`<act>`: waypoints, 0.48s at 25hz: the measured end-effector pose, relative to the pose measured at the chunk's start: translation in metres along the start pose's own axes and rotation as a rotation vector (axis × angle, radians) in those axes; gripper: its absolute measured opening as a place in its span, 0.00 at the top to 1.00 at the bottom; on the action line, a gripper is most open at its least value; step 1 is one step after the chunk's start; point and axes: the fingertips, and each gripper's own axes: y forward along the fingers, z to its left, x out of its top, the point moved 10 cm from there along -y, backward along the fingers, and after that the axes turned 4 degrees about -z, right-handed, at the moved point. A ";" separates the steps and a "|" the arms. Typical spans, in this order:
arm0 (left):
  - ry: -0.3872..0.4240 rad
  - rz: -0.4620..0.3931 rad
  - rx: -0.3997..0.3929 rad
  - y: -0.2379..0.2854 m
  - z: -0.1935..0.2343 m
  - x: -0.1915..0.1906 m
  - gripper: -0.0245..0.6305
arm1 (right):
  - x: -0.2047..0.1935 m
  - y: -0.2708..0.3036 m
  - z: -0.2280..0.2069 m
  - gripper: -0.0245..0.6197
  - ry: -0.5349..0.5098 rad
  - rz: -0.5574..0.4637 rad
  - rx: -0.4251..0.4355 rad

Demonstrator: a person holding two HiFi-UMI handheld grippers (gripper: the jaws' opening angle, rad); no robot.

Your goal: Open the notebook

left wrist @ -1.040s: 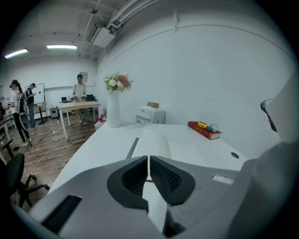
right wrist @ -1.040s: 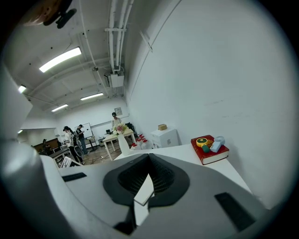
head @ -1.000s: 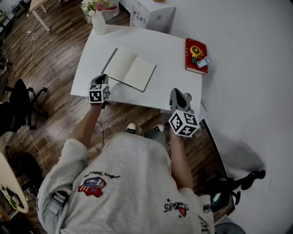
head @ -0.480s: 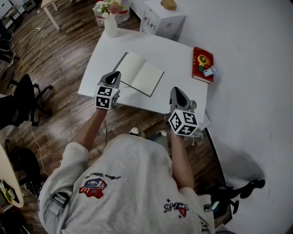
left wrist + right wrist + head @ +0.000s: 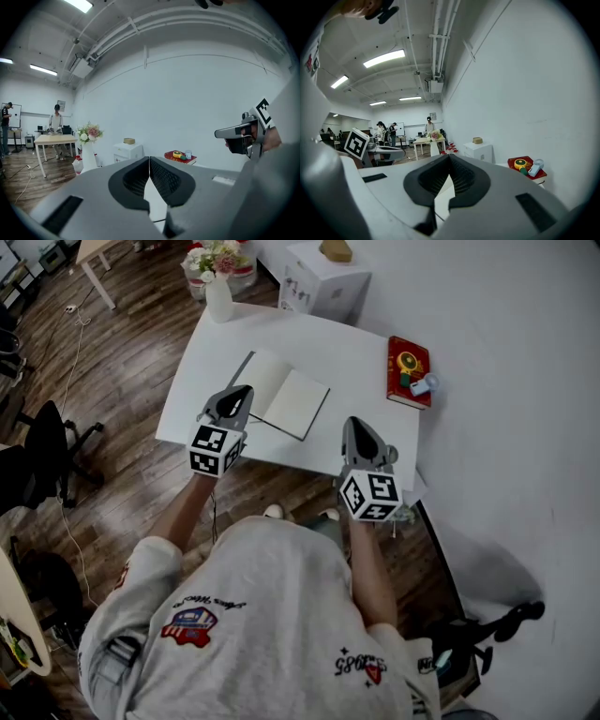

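The notebook (image 5: 281, 395) lies open on the white table (image 5: 361, 362), blank pages up, its dark cover showing along the left side. My left gripper (image 5: 244, 391) hangs above the table's near left edge, just left of the notebook and not touching it. Its jaws are shut with nothing between them (image 5: 149, 159). My right gripper (image 5: 353, 424) hovers over the table's near edge, to the right of the notebook. It points roughly level, and its jaws (image 5: 449, 157) meet, holding nothing. Each gripper shows in the other's view: the right gripper (image 5: 234, 132) and the left gripper (image 5: 389, 151).
A red book (image 5: 409, 371) with small items on top lies at the table's right. A white vase (image 5: 218, 298) with flowers stands at the far left corner, and a white cabinet (image 5: 323, 282) is behind the table. People (image 5: 56, 124) stand far off at another desk. An office chair (image 5: 42, 451) is at the left.
My left gripper has risen from the table's near left edge and tilted up. The right gripper shifted slightly. The notebook lies open and unmoved throughout.
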 end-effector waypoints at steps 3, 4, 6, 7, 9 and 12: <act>-0.026 -0.019 -0.017 0.001 -0.003 0.005 0.95 | 0.002 -0.001 0.000 0.98 -0.007 -0.007 0.000; -0.043 -0.024 -0.021 0.000 -0.004 0.005 0.95 | 0.002 -0.001 0.000 0.98 -0.009 -0.009 0.001; -0.062 -0.032 -0.028 0.000 -0.007 0.006 0.95 | 0.002 0.000 0.000 0.97 -0.009 -0.012 0.000; -0.064 -0.032 -0.030 0.000 -0.008 0.006 0.95 | 0.002 0.000 -0.001 0.97 -0.008 -0.013 0.000; -0.065 -0.031 -0.035 0.000 -0.012 0.006 0.95 | 0.001 -0.001 -0.001 0.97 -0.005 -0.015 -0.002; -0.060 -0.026 -0.040 0.004 -0.015 0.004 0.95 | 0.001 0.000 -0.002 0.97 -0.002 -0.017 -0.001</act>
